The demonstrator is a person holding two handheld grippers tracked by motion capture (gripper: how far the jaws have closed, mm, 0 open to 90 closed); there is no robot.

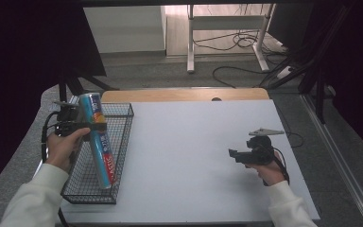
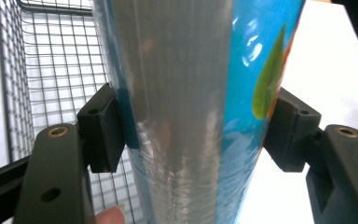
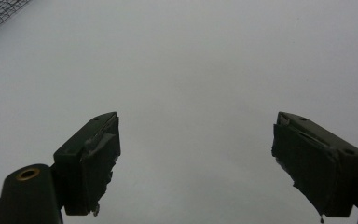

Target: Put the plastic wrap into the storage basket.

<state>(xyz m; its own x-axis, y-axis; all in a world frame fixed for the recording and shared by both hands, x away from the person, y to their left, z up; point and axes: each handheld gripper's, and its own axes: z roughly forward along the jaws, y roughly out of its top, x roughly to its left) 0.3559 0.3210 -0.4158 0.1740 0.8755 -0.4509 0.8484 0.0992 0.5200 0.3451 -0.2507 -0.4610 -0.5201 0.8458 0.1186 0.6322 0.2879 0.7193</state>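
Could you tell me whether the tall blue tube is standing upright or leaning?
Leaning: the blue tube tilts, its lower end inside the wire basket, top toward the far left, gripped by the left gripper.

Your tube [image 1: 97, 137] stands tilted in the wire basket [image 1: 123, 142] at the table's [image 1: 194, 156] left edge.

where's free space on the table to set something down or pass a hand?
Free: the white table between the wire basket and the right gripper, plus the strip behind toward the wooden edge. Crowded: the basket at the left edge, where the left gripper is shut on the tall blue tube, its foot over the basket's near end.
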